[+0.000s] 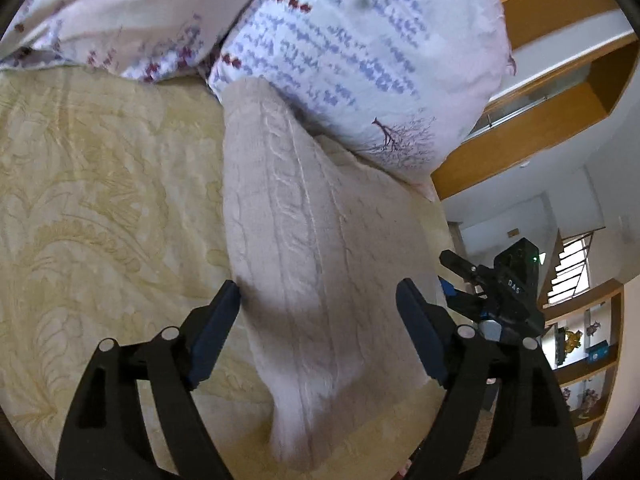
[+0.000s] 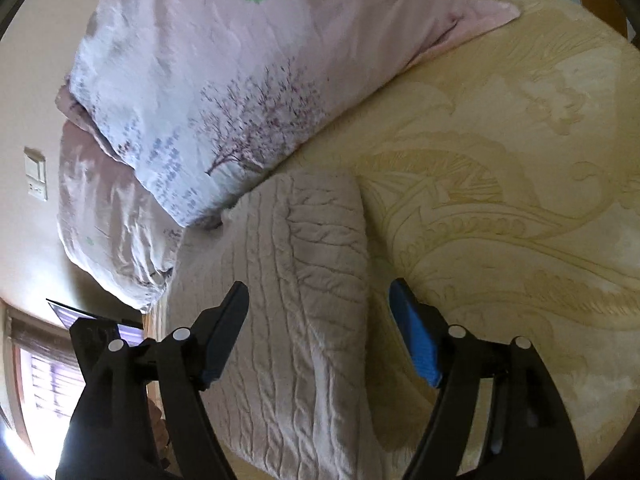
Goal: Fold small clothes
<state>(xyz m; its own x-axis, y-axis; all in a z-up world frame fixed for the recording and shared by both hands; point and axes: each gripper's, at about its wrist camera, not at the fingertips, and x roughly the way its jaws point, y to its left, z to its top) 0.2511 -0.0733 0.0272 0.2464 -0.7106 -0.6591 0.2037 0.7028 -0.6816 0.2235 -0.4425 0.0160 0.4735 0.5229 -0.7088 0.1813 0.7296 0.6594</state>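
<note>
A pale pink cable-knit garment (image 1: 312, 248) lies folded lengthwise on a cream patterned bed cover (image 1: 100, 184), its far end against a pillow. My left gripper (image 1: 318, 336) is open and empty, jaws spread just above the garment's near part. In the right wrist view the same knit garment (image 2: 288, 300) lies below my right gripper (image 2: 320, 332), which is open and empty, its left finger over the knit and its blue-padded right finger (image 2: 416, 344) over the cream cover (image 2: 500, 220). The right gripper also shows in the left wrist view (image 1: 492, 292), at the garment's right edge.
A white and pink printed pillow (image 1: 360, 52) sits at the garment's far end, with a second pillow (image 1: 112, 12) beside it. It also shows in the right wrist view (image 2: 208, 92). Wooden shelves (image 1: 580, 360) and a headboard (image 1: 540, 120) stand to the right, past the bed edge.
</note>
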